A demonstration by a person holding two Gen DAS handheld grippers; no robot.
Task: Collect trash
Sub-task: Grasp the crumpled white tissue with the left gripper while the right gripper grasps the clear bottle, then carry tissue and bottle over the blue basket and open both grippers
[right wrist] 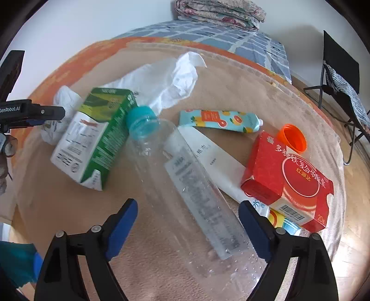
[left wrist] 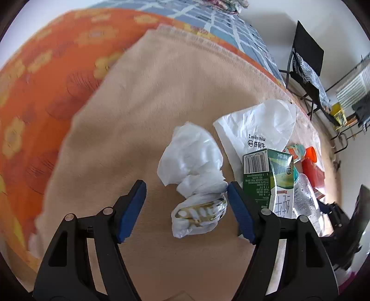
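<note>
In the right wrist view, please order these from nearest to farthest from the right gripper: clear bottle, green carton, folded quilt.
1. Clear bottle, between the open jaws of the right gripper.
2. Green carton, up-left.
3. Folded quilt, far at top.

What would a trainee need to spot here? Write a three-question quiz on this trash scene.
1. True or false: the left gripper is shut on the white wad.
2. What lies between the right gripper's open jaws: A carton, B bottle, C red box?
3. What colour is the bottle's cap?

Key: 1 false, its jaws are open around the wad. 2 B. 3 teal.
</note>
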